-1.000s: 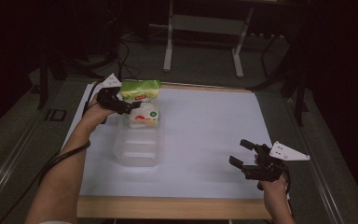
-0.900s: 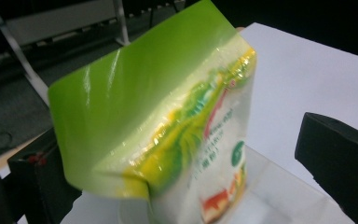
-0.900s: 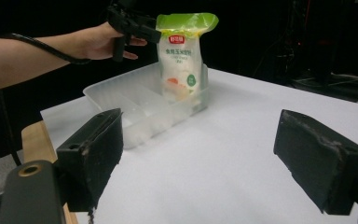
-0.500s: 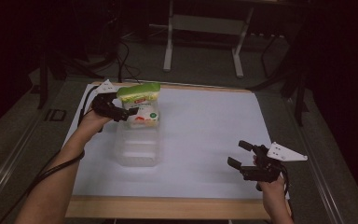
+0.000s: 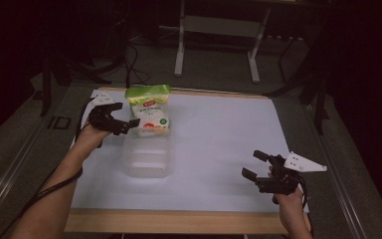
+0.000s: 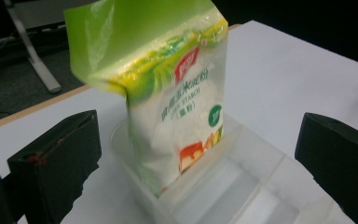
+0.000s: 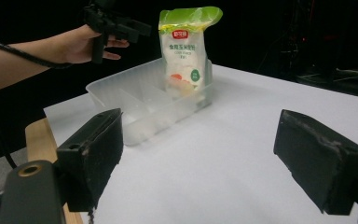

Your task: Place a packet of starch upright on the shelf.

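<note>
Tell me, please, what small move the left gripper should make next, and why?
Probably draw the left gripper a little further away from the starch bag. Its jaws are open and apart from the bag, which stands upright on its own in the far end compartment of the clear plastic bin, so no grip is needed. The right gripper waits open over the white table.

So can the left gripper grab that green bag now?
Probably yes. The left gripper is open right beside the bag, which stands upright in the bin, and nothing sits between its jaws and the bag.
</note>
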Available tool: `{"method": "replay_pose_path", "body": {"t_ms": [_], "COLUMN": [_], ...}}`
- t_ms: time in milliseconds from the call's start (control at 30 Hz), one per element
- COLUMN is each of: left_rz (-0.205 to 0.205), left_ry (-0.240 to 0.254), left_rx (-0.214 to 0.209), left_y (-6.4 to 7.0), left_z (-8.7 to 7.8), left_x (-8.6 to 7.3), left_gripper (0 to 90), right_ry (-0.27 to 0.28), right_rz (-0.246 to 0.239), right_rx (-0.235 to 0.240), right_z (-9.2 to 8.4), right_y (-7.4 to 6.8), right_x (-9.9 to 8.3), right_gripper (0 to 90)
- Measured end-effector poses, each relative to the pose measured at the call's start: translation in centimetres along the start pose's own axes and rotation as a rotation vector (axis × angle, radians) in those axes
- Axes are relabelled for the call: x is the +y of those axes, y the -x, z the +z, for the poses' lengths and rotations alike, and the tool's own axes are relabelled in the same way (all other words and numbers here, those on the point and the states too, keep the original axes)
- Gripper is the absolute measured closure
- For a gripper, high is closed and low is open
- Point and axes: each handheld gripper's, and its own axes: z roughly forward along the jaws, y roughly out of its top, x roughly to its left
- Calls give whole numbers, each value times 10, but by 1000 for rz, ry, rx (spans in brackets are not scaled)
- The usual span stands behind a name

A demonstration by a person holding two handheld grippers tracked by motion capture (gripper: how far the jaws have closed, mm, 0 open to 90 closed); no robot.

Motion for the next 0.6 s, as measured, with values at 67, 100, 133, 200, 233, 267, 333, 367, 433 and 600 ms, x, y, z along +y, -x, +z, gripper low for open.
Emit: {"method": "replay_pose_path", "body": {"t_ms": [67,100,133,200,233,267,333,367,433,600], "left_rz": [1,-2,-5,8,5,5,16,22,14,30], "left_ry": [13,19,25,35,44,46,58,59,62,57], "left_rx": [1,-6,-11,-5,-9,-16,-31,-37,-66,-95], "left_y": [2,3,4,8,10,13,20,25,33,55], "left_z": [-5,-7,-10,-15,-18,-21,-27,-29,-33,-41], "left_x": [-2,-3,-4,-6,-7,-8,-13,-16,-21,-28], "left_gripper": [5,6,6,6,6,6,6,6,6,6], "right_ry": [0,-3,-4,-4,-4,-5,-4,-5,-3,-3], "right_rz": [-1,-3,-5,-10,-9,-9,-10,-9,-8,-8], "right_rx": [3,4,3,7,7,6,4,3,3,2], "right_z": [1,1,2,2,2,2,2,2,1,1], "right_y": [0,0,-1,-2,-2,-2,-2,-2,-2,-2], "right_x": [0,0,0,0,1,1,1,1,1,0], "right_gripper": [156,156,156,156,156,156,156,156,156,156]}}
